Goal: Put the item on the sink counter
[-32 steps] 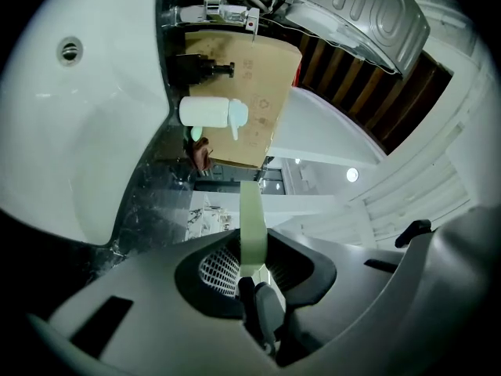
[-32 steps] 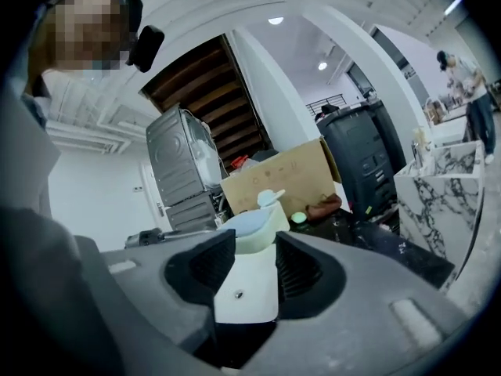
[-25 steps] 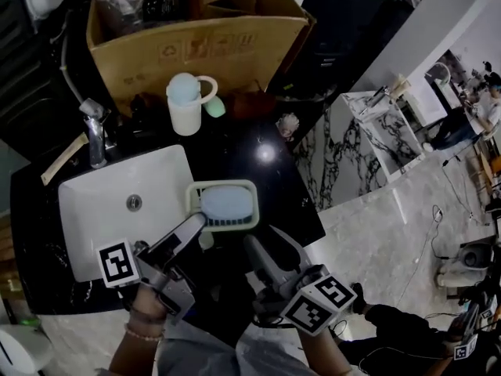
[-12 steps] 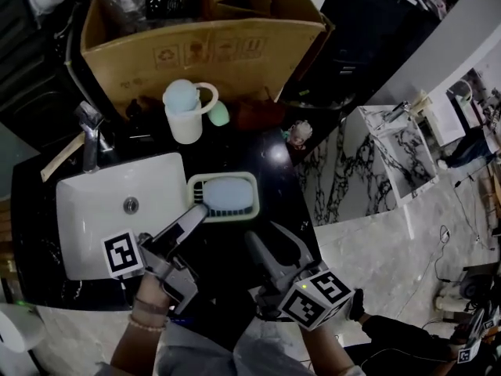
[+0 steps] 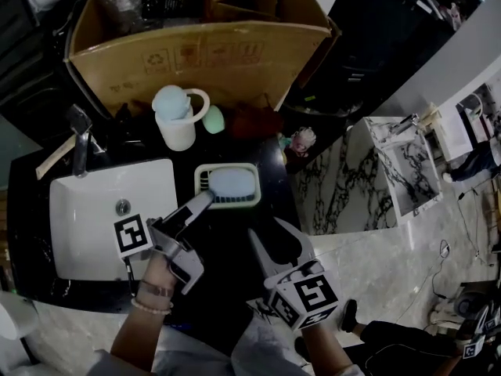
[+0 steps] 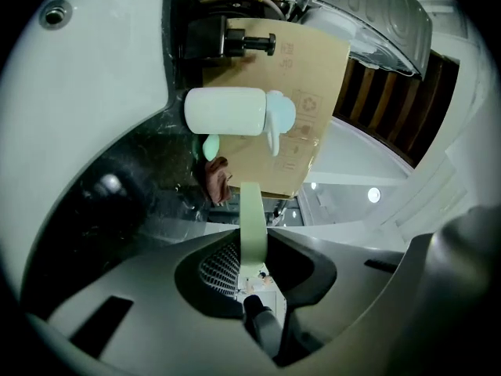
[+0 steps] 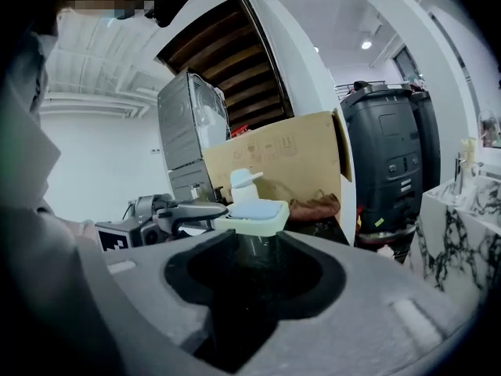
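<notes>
— Where is the soap dish (image 5: pixel 227 186)?
— At the black counter (image 5: pixel 235 237), at three o'clock of the sink (image 5: pixel 86 210), with the blue soap (image 5: pixel 232 182) in it. The left gripper (image 5: pixel 200 204) pinches its rim.
— Is it set down?
— Whether it touches the counter is unclear. It looks nearly placed, and letting go remains.
— And the right gripper (image 5: pixel 275 240)?
— It is spread and empty, at five o'clock of the dish. A mug (image 5: pixel 174 120) stands at eleven.

Black counter (image 5: pixel 232 245): sunken white basin (image 5: pixel 90 222), faucet (image 5: pixel 78 138), white mug (image 5: pixel 174 125).
</notes>
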`<state>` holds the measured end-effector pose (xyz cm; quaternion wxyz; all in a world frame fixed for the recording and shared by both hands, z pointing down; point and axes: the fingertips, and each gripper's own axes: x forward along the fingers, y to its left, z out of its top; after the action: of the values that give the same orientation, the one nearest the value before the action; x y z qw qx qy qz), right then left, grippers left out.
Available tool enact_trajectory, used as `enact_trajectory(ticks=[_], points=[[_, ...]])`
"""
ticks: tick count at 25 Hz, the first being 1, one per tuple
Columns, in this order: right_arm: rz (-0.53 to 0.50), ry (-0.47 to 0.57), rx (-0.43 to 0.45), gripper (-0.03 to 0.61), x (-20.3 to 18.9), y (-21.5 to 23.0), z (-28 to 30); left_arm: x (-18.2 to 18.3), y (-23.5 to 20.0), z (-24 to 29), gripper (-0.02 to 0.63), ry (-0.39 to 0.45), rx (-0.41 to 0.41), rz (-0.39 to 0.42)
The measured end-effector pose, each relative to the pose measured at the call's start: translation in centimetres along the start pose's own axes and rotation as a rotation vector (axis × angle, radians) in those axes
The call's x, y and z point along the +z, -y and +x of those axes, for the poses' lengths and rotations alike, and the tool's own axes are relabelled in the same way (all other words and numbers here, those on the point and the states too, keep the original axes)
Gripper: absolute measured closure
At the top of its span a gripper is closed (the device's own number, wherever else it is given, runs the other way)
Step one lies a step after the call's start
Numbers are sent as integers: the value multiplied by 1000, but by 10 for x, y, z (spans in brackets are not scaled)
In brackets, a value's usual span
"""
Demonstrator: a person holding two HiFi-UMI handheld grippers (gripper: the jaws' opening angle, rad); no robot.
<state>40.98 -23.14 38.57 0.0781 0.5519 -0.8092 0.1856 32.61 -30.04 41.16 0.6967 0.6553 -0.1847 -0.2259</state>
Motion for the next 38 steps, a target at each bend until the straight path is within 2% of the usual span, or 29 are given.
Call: enact_trajectory(ticks=[6,13,22,29,38], points=[[-70,-89,-17,420,-15,25,11,9,-22,28,531,23,55,1],[-212,-143,-47,420,-16,47,28,22,-44,56,531,42,102,3],[-447,-145,-54,422,-10,63,63,36,-64,83,531,63,165,19],[-719,-177,-61,422,-15,62,93,47,-81,93,531,95,213,22],[-1084,-223,-99,422,-31,64,125,51,-88,103,531,105,216,-17]])
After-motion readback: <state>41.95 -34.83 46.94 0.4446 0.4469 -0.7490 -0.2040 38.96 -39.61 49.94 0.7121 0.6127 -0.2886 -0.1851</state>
